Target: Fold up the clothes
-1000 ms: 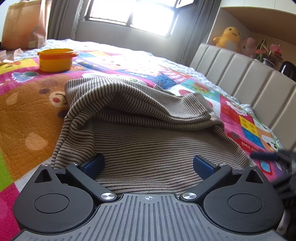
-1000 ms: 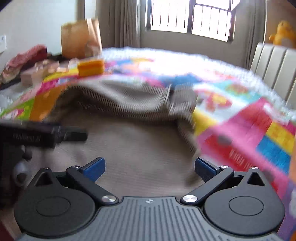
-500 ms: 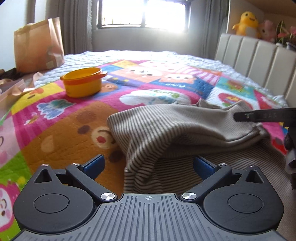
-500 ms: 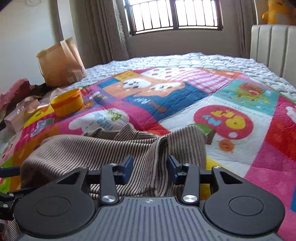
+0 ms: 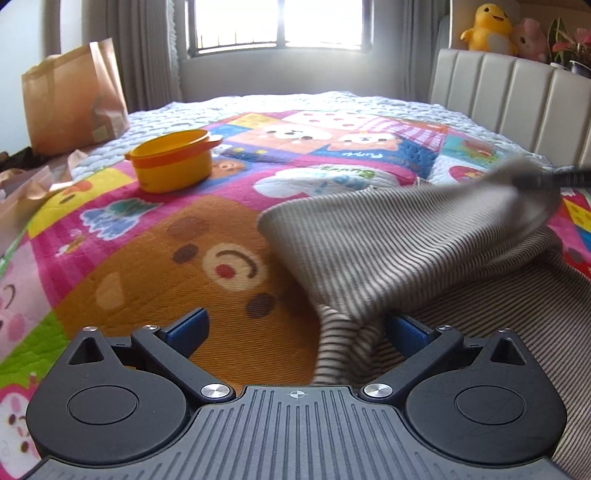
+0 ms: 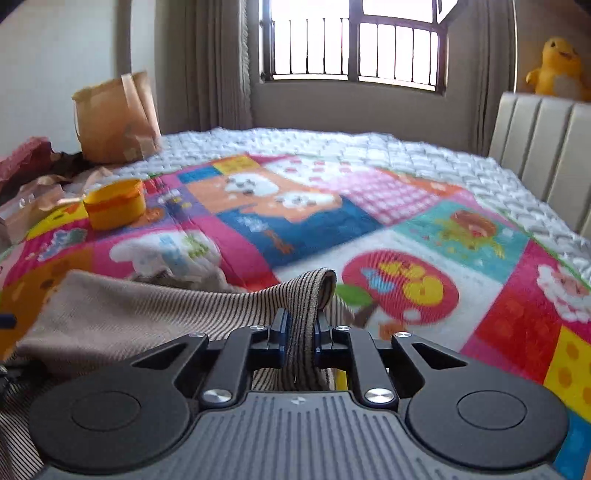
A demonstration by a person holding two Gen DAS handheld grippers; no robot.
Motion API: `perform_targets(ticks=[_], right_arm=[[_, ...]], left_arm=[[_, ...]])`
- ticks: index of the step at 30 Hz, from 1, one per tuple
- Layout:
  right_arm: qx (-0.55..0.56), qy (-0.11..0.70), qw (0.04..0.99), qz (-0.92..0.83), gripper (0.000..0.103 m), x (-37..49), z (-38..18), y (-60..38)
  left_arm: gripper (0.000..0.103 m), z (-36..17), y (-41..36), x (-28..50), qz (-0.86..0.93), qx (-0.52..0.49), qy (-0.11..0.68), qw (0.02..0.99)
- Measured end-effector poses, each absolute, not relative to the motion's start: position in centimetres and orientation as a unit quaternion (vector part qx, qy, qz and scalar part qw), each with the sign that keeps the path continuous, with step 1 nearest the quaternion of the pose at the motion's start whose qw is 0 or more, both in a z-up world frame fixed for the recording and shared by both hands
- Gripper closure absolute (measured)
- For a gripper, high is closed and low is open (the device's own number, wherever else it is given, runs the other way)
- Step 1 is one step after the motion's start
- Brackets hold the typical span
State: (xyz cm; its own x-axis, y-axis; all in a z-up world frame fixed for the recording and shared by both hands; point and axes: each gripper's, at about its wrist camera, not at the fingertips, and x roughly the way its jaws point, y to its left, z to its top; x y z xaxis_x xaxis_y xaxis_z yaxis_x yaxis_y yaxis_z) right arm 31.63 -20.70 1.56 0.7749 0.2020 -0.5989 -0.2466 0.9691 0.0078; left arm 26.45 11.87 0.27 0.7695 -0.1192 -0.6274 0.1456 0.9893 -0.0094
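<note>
A brown-and-cream striped garment (image 5: pixel 406 251) lies on the colourful quilt (image 5: pixel 147 266), its upper layer lifted toward the right. My left gripper (image 5: pixel 295 325) is open low over the quilt. A bunched edge of the garment lies between its fingers, close to the right one, and neither pad presses on it. In the right wrist view my right gripper (image 6: pixel 299 328) is closing, and its pads pinch a raised fold of the striped garment (image 6: pixel 147 314). A dark blurred finger of the right gripper (image 5: pixel 554 177) shows at the lifted corner in the left wrist view.
An orange-yellow lidded tub (image 5: pixel 173 162) sits on the quilt to the far left. A brown paper bag (image 5: pixel 74 99) and crumpled wrapping stand beyond the left edge. A padded headboard (image 5: pixel 517 103) with plush toys (image 5: pixel 487 29) bounds the right side.
The right gripper went from wide open to shut on a fold of the garment and pulled it up. The left gripper shifted, so the garment now sits right of its centre.
</note>
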Motion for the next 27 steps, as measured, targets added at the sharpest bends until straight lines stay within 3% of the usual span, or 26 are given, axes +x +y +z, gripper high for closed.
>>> perform_targets(ticks=[5,8,13,19,21,27], right_arm=[[-0.015,0.324,0.939,0.114,0.079,31.7,-0.6,-21.8],[-0.017,0.31,0.945,0.105,0.063,31.3,1.3,-22.0],[-0.017,0.264,0.956,0.128,0.062,29.5,4.0,-22.2],[-0.015,0.326,0.936,0.131,0.06,30.0,-1.2,-21.5],[-0.004,0.324,0.938,0.124,0.055,29.9,-1.5,-21.7],[-0.015,0.304,0.946,0.115,0.054,29.1,1.1,-21.8]], left_arm=[[0.0,3.4,10.6,26.1,-0.163,-0.028,0.292,0.942],[0.0,3.7,8.7,27.4,-0.199,-0.034,0.281,0.938],[0.0,0.4,7.7,30.9,-0.185,-0.048,0.316,0.929],[0.0,-1.6,8.5,30.6,-0.179,-0.052,0.298,0.936],[0.0,-1.7,8.3,30.5,-0.176,-0.041,0.296,0.938],[0.0,-1.8,7.9,30.3,-0.171,-0.026,0.292,0.941]])
